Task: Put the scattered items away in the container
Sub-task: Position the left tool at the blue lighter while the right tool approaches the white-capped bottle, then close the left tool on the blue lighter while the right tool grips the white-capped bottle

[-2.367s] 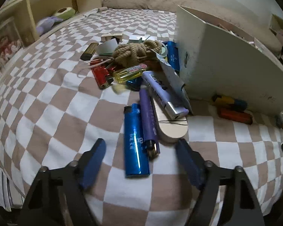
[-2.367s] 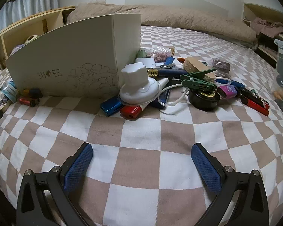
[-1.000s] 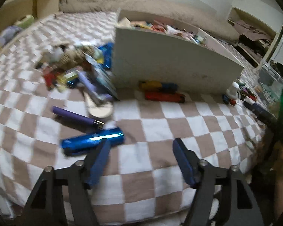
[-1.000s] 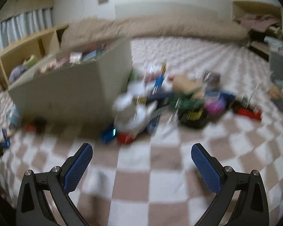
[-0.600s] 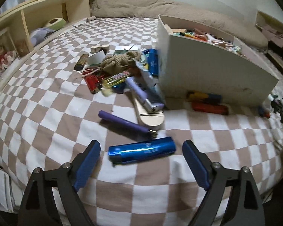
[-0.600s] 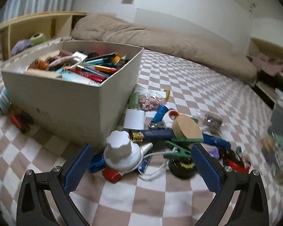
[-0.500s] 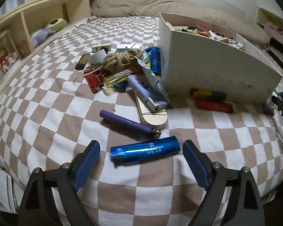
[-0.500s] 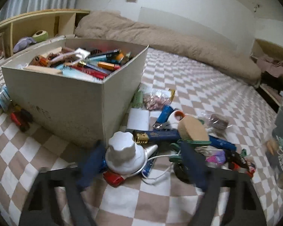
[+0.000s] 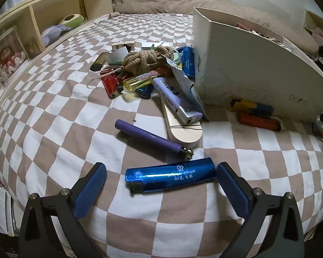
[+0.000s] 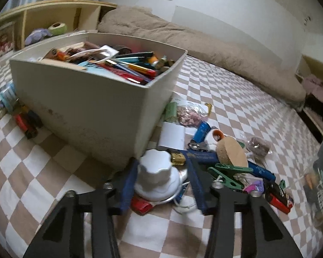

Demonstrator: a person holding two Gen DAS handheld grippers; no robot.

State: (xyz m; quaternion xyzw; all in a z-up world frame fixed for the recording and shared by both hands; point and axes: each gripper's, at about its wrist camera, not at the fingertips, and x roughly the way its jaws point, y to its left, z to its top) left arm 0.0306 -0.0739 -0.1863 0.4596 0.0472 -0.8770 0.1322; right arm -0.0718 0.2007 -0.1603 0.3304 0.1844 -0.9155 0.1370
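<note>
Left wrist view: the left gripper hangs wide open, straddling the glossy blue metallic lighter lengthwise on the checked bedspread, ready to pinch it.

Right wrist view: the right gripper has narrowed around the white scalloped plastic knob beside the cream cardboard box; contact is unclear.

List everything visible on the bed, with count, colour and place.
box: 1, cream, mid-bed, full of pens and oddments
blue lighter: 1, metallic blue, between left fingers
purple lighter: 1, beyond the blue one
rope bundle: 1, tan, atop left pile
orange lighter: 1, against box wall
white knob: 1, between right fingers
green clothespin: 1, right pile
cork disc: 1, tan, right pile
left gripper: open, straddling blue lighter
right gripper: closing around knob; contact unclear
</note>
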